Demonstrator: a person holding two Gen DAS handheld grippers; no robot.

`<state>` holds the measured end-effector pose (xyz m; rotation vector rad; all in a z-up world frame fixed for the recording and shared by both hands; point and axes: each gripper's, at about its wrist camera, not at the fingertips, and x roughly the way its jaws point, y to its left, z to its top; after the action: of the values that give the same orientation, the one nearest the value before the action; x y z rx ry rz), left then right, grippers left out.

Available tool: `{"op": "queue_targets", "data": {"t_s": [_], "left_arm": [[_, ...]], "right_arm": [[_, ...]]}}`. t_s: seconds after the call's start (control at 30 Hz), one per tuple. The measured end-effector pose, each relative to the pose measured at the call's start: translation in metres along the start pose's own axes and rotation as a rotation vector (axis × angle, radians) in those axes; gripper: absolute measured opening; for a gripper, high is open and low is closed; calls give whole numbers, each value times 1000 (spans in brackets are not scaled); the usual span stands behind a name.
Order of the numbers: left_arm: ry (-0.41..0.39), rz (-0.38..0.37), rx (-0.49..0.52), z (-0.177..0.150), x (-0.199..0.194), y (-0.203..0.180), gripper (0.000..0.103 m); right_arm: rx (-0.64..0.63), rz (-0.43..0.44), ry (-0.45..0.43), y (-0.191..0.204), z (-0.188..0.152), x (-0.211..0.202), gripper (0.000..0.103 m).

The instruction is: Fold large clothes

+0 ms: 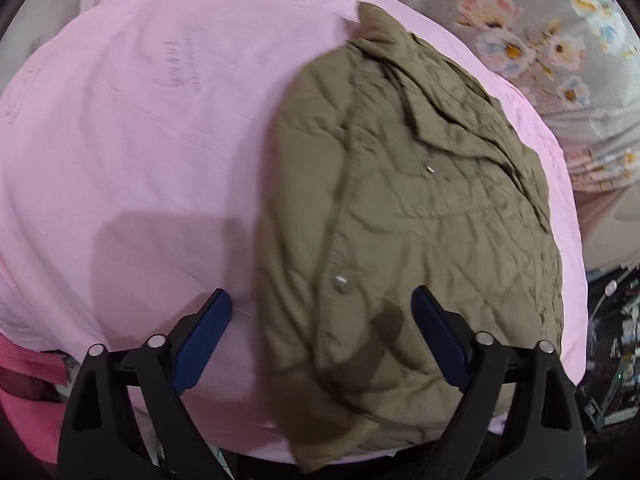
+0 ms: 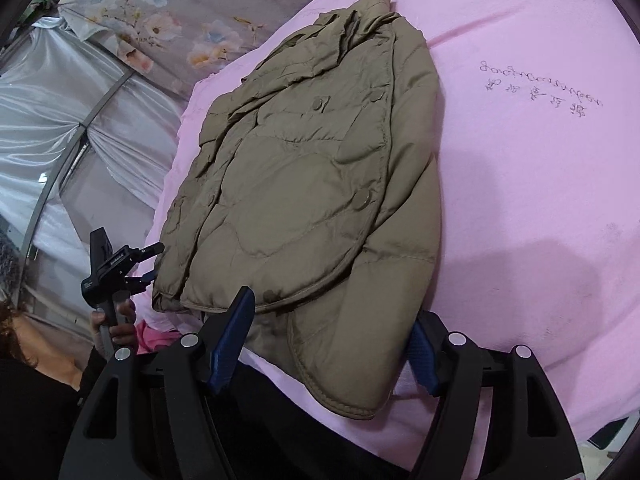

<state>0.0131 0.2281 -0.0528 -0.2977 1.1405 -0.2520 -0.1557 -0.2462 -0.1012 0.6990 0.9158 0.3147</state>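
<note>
The olive-brown quilted puffer jacket (image 2: pixel 304 200) lies folded into a compact, puffy bundle on the pink sheet (image 2: pixel 520 184), its collar end pointing away and its hem end hanging toward the near edge. The front flap is turned over on top, edged with a piped seam, and several round fabric-covered snaps show along it; in the left wrist view the jacket (image 1: pixel 412 208) shows two shiny metal snaps instead. The fabric is creased and softly wrinkled, the collar rumpled into loose folds.

The right claw (image 2: pixel 332 344) is spread wide, its blue-padded fingers (image 2: pixel 234 332) straddling the lower hem without pinching it. The left claw (image 1: pixel 320 336) is also spread, hovering over the jacket's near corner and holding nothing (the same claw (image 2: pixel 150 262) shows in the right wrist view just off the jacket's side edge, gripped by a hand).

Faint embroidered lettering (image 2: pixel 540 88) marks the pink sheet beside the jacket. Beyond the sheet lies a grey floral-printed cloth (image 2: pixel 192 12), and next to that a silvery satin drape (image 2: pixel 56 128). A bright pink fabric (image 1: pixel 28 384) sits below the sheet's near edge.
</note>
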Motion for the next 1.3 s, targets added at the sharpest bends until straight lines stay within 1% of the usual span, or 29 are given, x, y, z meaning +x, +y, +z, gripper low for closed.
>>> {"op": "queue_targets", "data": {"t_s": [0.03, 0.07, 0.1, 0.13, 0.2, 0.3, 0.37, 0.47, 0.5, 0.53, 0.6, 0.7, 0.73, 0.8, 0.87, 0.9, 0.97, 1.0, 1.1, 1.13, 1.2, 1.27, 1.3], "left_arm": [[10, -8, 29, -4, 2, -8, 70], [15, 6, 53, -7, 3, -14, 58], [13, 14, 75, -9, 2, -19, 45], [14, 2, 79, -9, 1, -22, 37], [2, -16, 73, -7, -8, -23, 15], [-57, -73, 65, -1, -39, -26, 8], [-119, -106, 83, 1, -70, -33, 7], [-244, -148, 122, 8, -123, -50, 7], [-303, -164, 136, 11, -146, -56, 7], [-343, -174, 145, 14, -160, -60, 7], [-417, -195, 165, 22, -189, -69, 7], [-478, -199, 198, 38, -207, -86, 7], [-492, -200, 214, 47, -209, -93, 7], [-497, -172, 233, 70, -200, -107, 7], [-484, -132, 234, 92, -184, -114, 8], [-464, -89, 232, 109, -167, -119, 8], [-432, -33, 222, 130, -138, -124, 8], [-408, 10, 216, 145, -116, -127, 9], [-382, 108, 210, 166, -68, -127, 10], [-365, 144, 206, 175, -45, -128, 10], [-336, 187, 199, 187, -13, -127, 11], [-310, 213, 199, 192, 12, -125, 13], [-299, 220, 192, 195, 24, -123, 15]], "right_arm": [[8, 11, -10, 0, 0, 0, 58], [12, 24, -17, -1, -2, 0, 49], [14, 39, -20, -1, -2, 1, 27], [15, 55, -32, 0, -3, -1, 22], [-20, 96, -66, 8, -3, -9, 16], [-78, 146, -113, 21, 4, -32, 12], [-126, 175, -173, 35, 11, -58, 11], [-204, 210, -282, 59, 25, -99, 11], [-220, 221, -319, 65, 29, -112, 11], [-238, 238, -372, 74, 36, -128, 11], [-262, 258, -451, 87, 46, -149, 10], [-289, 266, -551, 104, 69, -163, 10], [-288, 261, -567, 107, 77, -163, 10], [-270, 237, -586, 112, 102, -148, 10], [-243, 183, -589, 107, 130, -127, 10], [-213, 154, -581, 102, 144, -112, 10], [-154, 118, -559, 88, 168, -82, 10], [-126, 93, -552, 81, 181, -65, 10], [-65, 41, -533, 65, 207, -27, 10], [-50, 22, -526, 62, 211, -17, 10], [-15, -16, -504, 53, 223, 9, 10], [15, -51, -483, 40, 230, 31, 12], [36, -59, -474, 33, 233, 41, 13]]}}
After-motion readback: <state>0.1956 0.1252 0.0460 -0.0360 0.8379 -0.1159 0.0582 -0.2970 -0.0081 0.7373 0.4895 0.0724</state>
